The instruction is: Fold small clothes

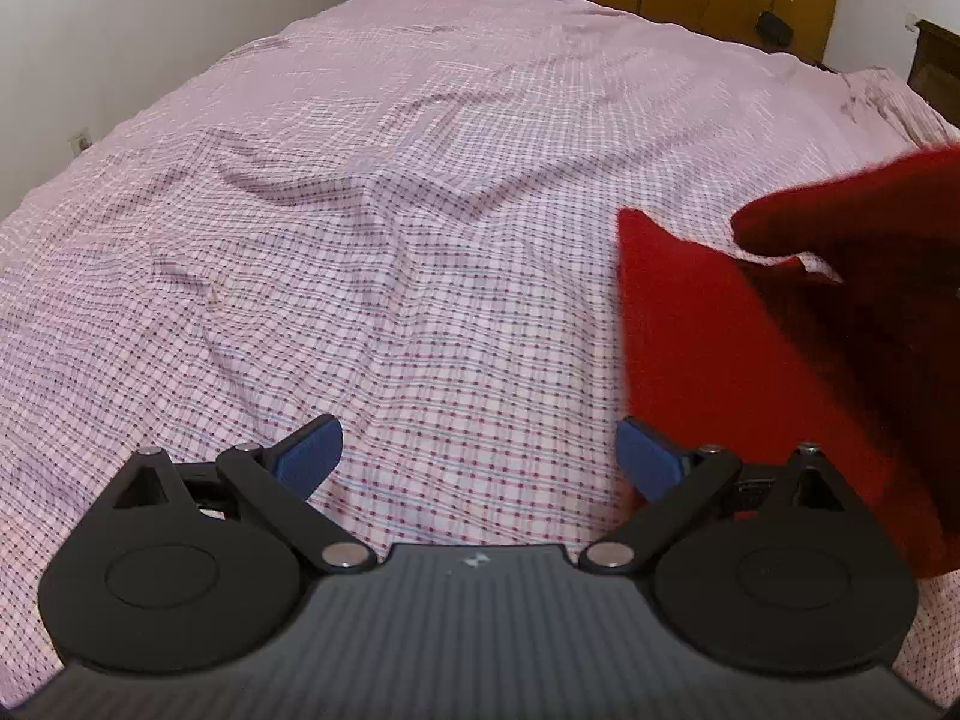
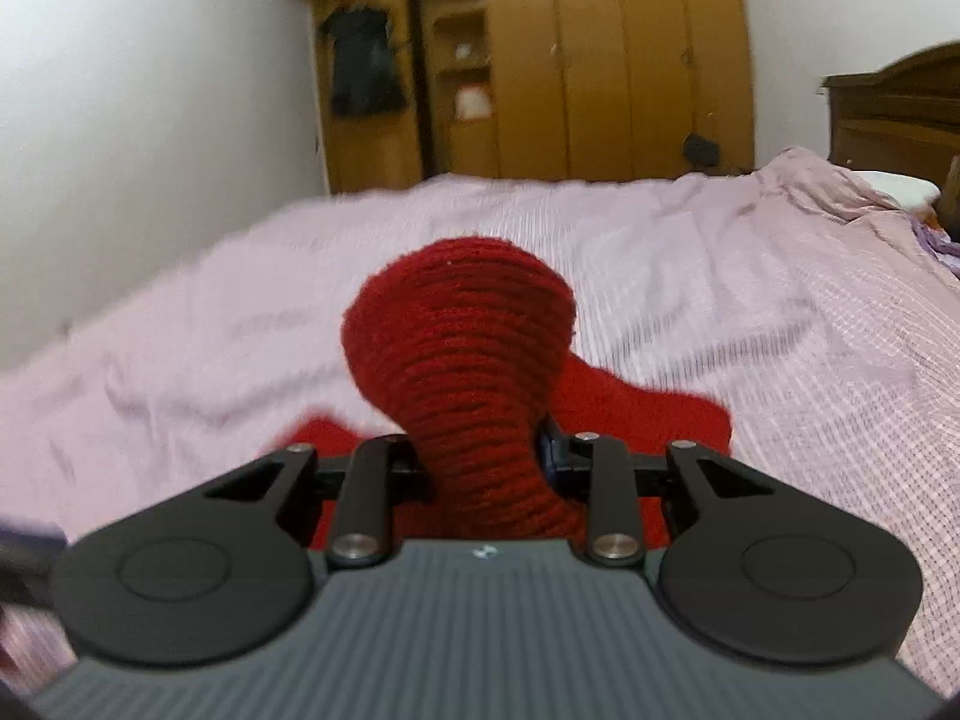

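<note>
A small red knit garment (image 2: 462, 348) is bunched between the jaws of my right gripper (image 2: 480, 456), which is shut on it and holds a fold of it up above the bed; more of the garment (image 2: 648, 402) lies on the sheet below. In the left wrist view the same red garment (image 1: 750, 360) hangs at the right edge, partly lifted. My left gripper (image 1: 477, 456) is open and empty, its blue pads (image 1: 309, 453) spread wide over the bare sheet, just left of the garment's edge.
The bed is covered by a wrinkled pink checked sheet (image 1: 390, 210). A wooden wardrobe (image 2: 600, 60) stands beyond the far edge, a white wall (image 1: 120, 30) at the left, and a dark wooden headboard (image 2: 900, 108) at the right.
</note>
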The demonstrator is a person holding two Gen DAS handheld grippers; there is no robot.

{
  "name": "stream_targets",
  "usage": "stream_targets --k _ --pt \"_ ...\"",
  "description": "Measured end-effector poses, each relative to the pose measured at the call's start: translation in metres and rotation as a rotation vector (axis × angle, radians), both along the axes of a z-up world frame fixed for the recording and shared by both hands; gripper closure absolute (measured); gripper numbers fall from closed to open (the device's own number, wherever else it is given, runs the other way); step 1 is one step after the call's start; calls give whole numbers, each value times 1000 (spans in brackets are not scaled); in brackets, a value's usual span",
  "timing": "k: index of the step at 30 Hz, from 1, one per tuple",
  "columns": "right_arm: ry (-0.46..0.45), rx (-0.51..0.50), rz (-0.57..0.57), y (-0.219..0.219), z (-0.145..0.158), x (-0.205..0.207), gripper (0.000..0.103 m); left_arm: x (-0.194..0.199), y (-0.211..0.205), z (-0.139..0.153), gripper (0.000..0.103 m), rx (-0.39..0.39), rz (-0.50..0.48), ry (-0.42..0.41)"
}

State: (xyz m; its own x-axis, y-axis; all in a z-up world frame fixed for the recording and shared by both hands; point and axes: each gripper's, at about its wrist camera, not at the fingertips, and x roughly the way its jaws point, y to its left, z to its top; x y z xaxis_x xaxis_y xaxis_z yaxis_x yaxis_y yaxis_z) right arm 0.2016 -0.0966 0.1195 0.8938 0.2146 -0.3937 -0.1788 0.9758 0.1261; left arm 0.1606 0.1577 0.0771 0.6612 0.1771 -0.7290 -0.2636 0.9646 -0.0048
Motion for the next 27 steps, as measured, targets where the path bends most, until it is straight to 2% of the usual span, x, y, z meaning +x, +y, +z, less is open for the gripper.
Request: stream_targets --k 3,6,8,11,12,15,18,21,27 --pt "-80 -10 42 14 19 -9 72 0 9 2 3 -13 18 -9" --pt "-148 -123 142 46 16 -24 72 -2 17 2 3 -20 33 -12" --pt "-132 -216 212 69 -2 -30 72 -4 21 2 3 -18 38 -11" --pt "5 -289 305 90 -39 -29 71 -8 28 2 3 -7 47 -9" --pt "12 -312 327 93 -48 -33 70 -9 32 2 3 -6 54 -8" --pt "-54 -423 367 102 -57 -50 67 -11 41 2 3 -18 79 -8" --pt "-5 -339 371 91 -47 -50 64 -12 44 4 3 -36 90 -20" --pt "56 -199 362 71 -31 -51 61 -13 41 9 3 -29 85 -34" --pt "122 78 381 34 -8 -66 57 -16 33 32 3 -13 62 -75"
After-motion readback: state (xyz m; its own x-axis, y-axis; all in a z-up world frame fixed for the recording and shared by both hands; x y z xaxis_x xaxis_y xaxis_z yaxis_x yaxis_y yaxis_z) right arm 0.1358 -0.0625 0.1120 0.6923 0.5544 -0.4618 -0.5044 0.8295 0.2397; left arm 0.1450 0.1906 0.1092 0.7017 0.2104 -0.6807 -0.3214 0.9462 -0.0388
